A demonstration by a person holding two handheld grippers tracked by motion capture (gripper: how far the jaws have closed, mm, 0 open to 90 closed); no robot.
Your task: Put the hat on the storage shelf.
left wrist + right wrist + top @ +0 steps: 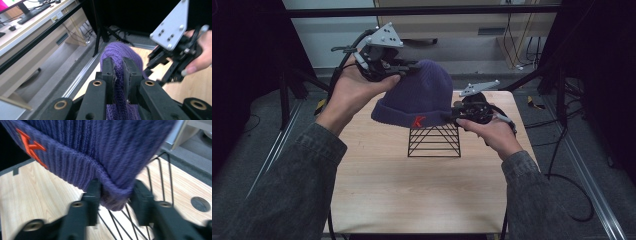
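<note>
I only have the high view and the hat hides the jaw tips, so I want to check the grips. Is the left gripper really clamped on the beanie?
Observer: Yes. The left gripper pinches a fold of the purple beanie between both pads.
Operator: And the right one?
Observer: The cuff's edge sits between the jaws of the right gripper; blur hides whether both pads press.
Operator: What's beneath that edge?
Observer: Wires of the black wire stand, just behind the cuff.
</note>
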